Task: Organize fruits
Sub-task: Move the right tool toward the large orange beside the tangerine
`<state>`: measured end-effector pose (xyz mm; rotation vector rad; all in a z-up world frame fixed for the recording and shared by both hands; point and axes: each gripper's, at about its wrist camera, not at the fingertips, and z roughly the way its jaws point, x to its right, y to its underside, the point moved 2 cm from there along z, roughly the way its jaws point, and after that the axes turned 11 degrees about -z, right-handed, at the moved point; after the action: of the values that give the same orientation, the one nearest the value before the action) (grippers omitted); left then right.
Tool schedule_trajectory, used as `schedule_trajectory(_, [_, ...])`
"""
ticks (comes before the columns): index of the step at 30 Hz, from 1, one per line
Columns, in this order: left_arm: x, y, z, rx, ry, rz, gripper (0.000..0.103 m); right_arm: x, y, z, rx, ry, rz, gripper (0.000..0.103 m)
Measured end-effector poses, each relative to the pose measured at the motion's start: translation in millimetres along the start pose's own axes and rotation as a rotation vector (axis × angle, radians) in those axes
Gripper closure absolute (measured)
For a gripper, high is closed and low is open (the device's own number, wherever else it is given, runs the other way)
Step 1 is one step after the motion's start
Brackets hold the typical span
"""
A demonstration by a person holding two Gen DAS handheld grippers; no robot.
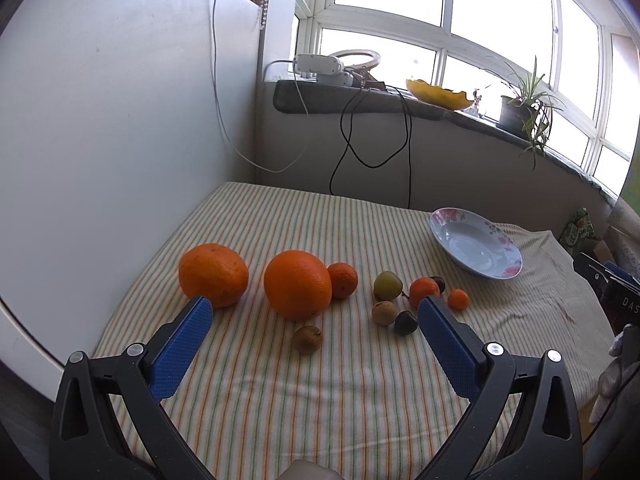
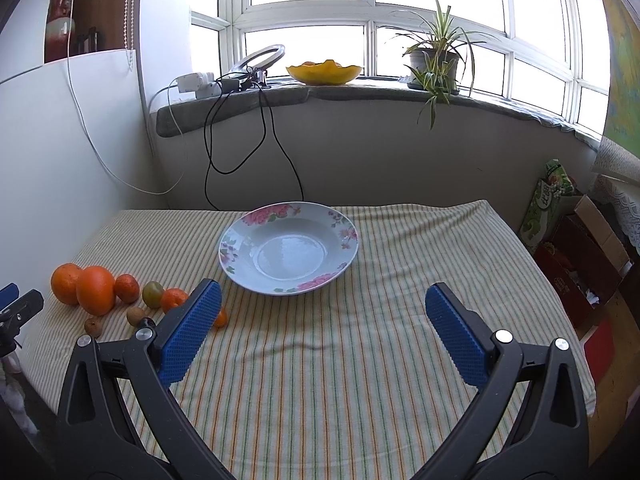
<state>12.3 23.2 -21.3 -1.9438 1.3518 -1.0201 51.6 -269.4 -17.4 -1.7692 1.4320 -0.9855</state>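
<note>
Striped cloth (image 2: 320, 360) spread over the bench. Behind it, a grey stone windowsill (image 2: 360, 94) carrying a potted spider plant (image 2: 436, 60), a wavy yellow bowl (image 2: 325, 73), a ring light (image 2: 258, 58) and a white power strip (image 2: 196, 82). Black cables (image 2: 240, 140) looping down the wall. White panel (image 1: 100, 120) standing at left; cardboard boxes (image 2: 580, 256) stacked at right.

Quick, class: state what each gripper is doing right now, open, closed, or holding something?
Left gripper: open, holding nothing, above the fruits.
Right gripper: open, holding nothing, facing the plate.
</note>
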Motion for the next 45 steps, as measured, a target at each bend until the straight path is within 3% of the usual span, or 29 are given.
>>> schedule_trajectory(6, [-11.6,2.3,4.7,-0.047,0.009,-0.064,0.001,-11.0,-0.2,7.4,-0.002,-0.069,-0.020,0.000])
schedule_trajectory(11, [-19.4,5.4,5.2,-0.100,-0.036,-0.053,0.001,-24.8,-2.8,12.4,0.002,-0.129,-0.048,0.000])
schedule_trajectory(15, [-29.3,5.3,5.8,-0.073,-0.046,-0.056,0.001,-38.4,-7.7,17.4,0.005,-0.194,-0.076,0.000])
schedule_trajectory(24, [-46.2,7.2,13.9,-0.078,-0.017,-0.120,0.002,-72.8,-25.5,38.9,-0.031,-0.383,-0.109,0.000])
schedule_trajectory(33, [-50.4,9.3,24.1,-0.107,0.018,-0.156,0.004,-110.8,-46.1,62.5,-0.056,-0.486,-0.200,0.000])
schedule_trajectory(45, [-51.6,10.0,41.6,-0.159,0.059,-0.190,0.012,-161.7,-59.9,104.7,-0.170,-0.691,-0.276,0.000])
